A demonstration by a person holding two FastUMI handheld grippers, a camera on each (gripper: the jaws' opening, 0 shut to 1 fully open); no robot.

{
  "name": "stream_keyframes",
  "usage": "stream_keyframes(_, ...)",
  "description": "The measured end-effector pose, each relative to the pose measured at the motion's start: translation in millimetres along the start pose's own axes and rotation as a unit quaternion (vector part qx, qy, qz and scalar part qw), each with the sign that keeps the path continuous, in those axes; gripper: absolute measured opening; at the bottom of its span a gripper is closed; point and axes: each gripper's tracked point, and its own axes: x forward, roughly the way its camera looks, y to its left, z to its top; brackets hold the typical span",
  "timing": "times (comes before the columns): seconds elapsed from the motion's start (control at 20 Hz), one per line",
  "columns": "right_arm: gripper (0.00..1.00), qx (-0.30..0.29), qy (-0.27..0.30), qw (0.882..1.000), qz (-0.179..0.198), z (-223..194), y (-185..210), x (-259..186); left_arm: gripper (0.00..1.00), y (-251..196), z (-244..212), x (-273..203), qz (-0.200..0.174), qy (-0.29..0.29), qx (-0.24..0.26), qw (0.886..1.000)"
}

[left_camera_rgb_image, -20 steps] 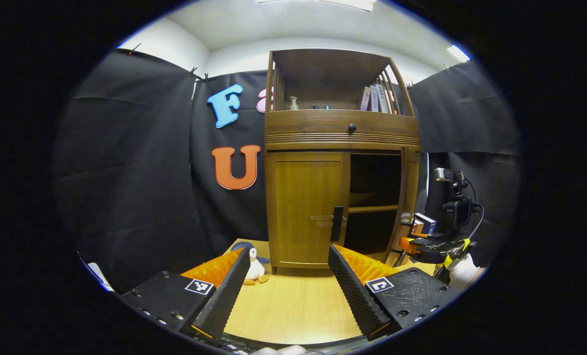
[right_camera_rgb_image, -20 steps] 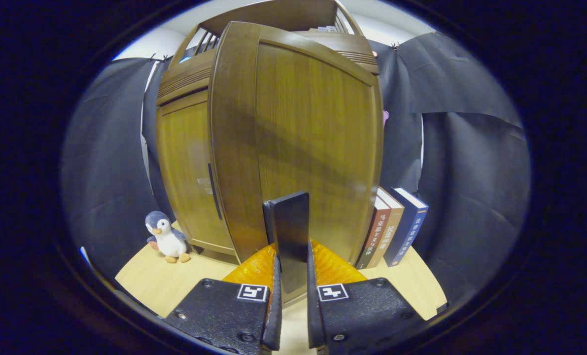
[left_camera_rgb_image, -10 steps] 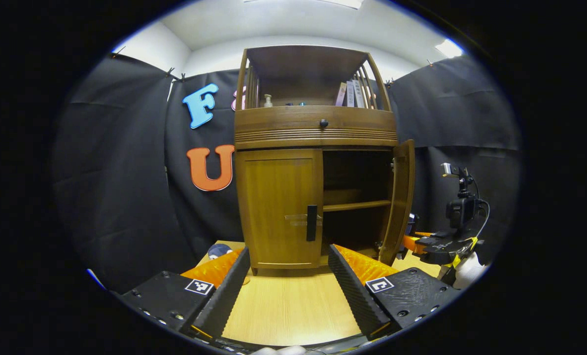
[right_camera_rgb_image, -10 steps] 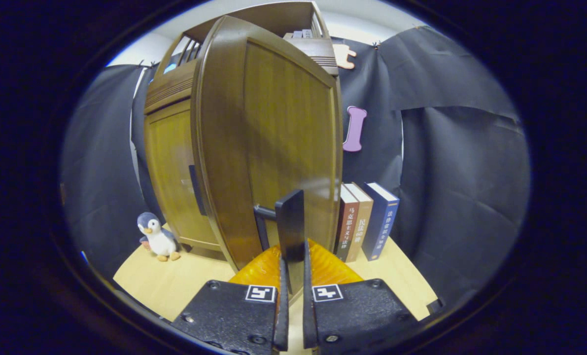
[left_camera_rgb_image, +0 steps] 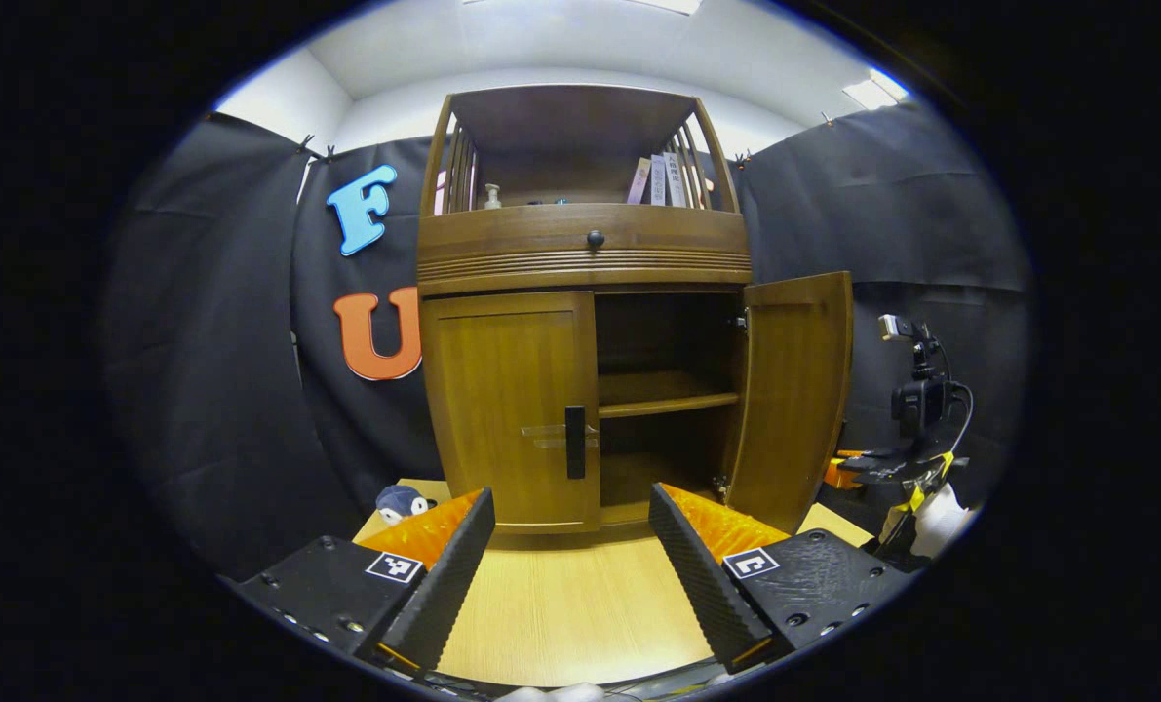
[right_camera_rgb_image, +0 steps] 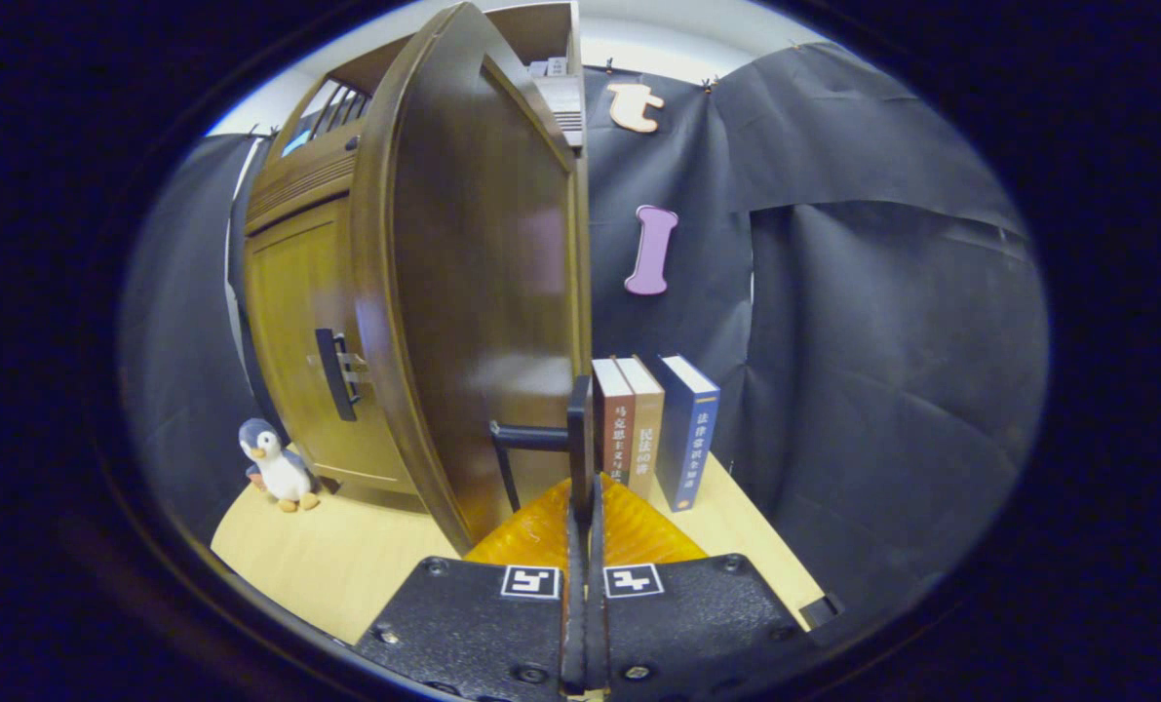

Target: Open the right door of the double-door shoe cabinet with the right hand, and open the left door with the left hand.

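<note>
The right gripper [right_camera_rgb_image: 581, 546] has its fingers closed on the right handle [right_camera_rgb_image: 578, 439], the thin dark bar pinched between them just ahead of the tips. Beyond the fingers the right door [right_camera_rgb_image: 473, 292] now stands edge-on, swung much further out than a second ago, when its broad face still filled the space ahead; three books [right_camera_rgb_image: 653, 429] past its edge have come into plain sight. So the first half of the task looks about done, and I judge the right hand can soon let go. The left gripper [left_camera_rgb_image: 570, 546] hangs with its fingers wide apart, holding nothing, over the table [left_camera_rgb_image: 570, 614]. Straight ahead between them, well apart, is the left door [left_camera_rgb_image: 507, 409], shut, with its left handle [left_camera_rgb_image: 574, 441] slightly left of centre; it has drifted leftward and the cabinet [left_camera_rgb_image: 580, 253] looks nearer than before. The penguin [left_camera_rgb_image: 400, 502] sits beside the left finger.
</note>
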Motion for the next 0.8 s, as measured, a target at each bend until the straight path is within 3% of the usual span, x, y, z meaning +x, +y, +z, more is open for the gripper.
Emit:
stream_keyframes(0.45, 0.03, 0.002, -0.003, 0.999, 0.043, -0.4, 1.7, 0.7, 0.96, -30.0, 7.6, 12.9, -0.005, -0.004, 0.0, 1.0)
stream_keyframes(0.8, 0.03, -0.014, 0.004, 0.995, 0.096, -0.2, 6.3, 2.4, 0.96, -55.4, 9.2, 27.8, 0.016, -0.001, -0.006, 1.0)
